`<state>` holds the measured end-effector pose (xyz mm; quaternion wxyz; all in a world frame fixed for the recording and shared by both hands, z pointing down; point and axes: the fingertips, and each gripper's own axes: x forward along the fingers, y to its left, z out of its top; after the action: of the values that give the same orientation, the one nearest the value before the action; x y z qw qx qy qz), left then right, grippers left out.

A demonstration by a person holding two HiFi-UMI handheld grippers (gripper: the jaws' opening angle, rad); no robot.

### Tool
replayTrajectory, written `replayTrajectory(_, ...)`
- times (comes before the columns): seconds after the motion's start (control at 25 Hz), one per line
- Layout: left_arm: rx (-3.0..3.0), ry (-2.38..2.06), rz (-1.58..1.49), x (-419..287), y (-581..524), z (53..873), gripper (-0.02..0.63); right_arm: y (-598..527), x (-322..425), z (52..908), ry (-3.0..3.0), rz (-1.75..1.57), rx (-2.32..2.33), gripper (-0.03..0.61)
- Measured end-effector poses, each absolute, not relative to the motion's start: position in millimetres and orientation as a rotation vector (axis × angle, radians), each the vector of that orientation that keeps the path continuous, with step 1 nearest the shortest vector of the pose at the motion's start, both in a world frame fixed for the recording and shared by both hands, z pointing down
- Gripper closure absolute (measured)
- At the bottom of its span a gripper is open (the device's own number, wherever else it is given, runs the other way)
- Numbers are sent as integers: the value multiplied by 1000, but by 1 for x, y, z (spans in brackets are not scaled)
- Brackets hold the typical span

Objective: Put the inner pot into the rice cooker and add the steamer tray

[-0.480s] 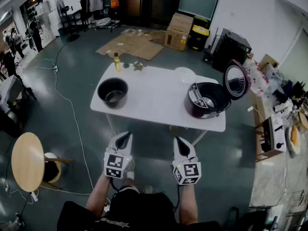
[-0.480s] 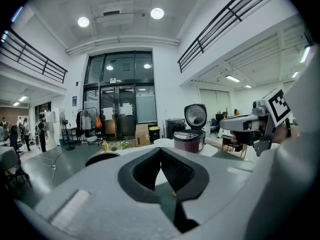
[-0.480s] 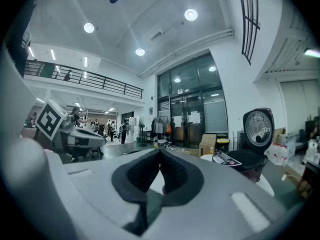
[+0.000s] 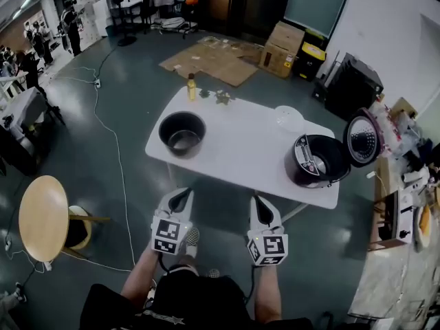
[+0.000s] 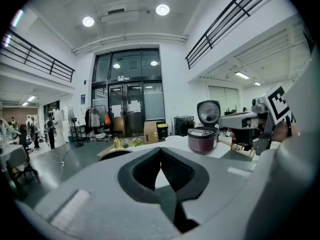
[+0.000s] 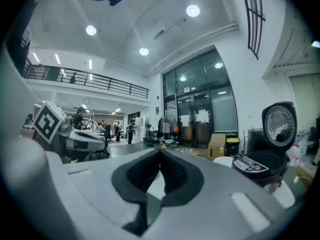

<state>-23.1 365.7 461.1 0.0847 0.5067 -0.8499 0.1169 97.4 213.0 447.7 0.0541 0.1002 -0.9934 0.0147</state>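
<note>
The white surface stands in front of both tongs, well apart from them. The rice cooker sits open on its right end, past the right tongs. The black pot sits on the left end, past the left tongs. Both tongs are squeezed tight together and hold nothing.

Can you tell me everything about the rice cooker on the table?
The rice cooker is round and dark reddish-purple, with a pale control panel on its top rim. Its lid is flipped open, showing a silvery inner side. It stands upright near the right end of the white table, close to the edge. Only the table touches it.
</note>
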Motion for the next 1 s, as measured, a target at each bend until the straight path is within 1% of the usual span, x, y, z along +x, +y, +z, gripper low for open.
replayTrajectory(0.64, 1321, -2529, 299, -185, 390, 498, 603, 231, -98, 495, -2905, 60, 79, 574)
replayTrajectory(1.0, 1248, -2485, 274, -247, 397, 528, 603, 230, -166, 527, -2823, 88, 65, 574)
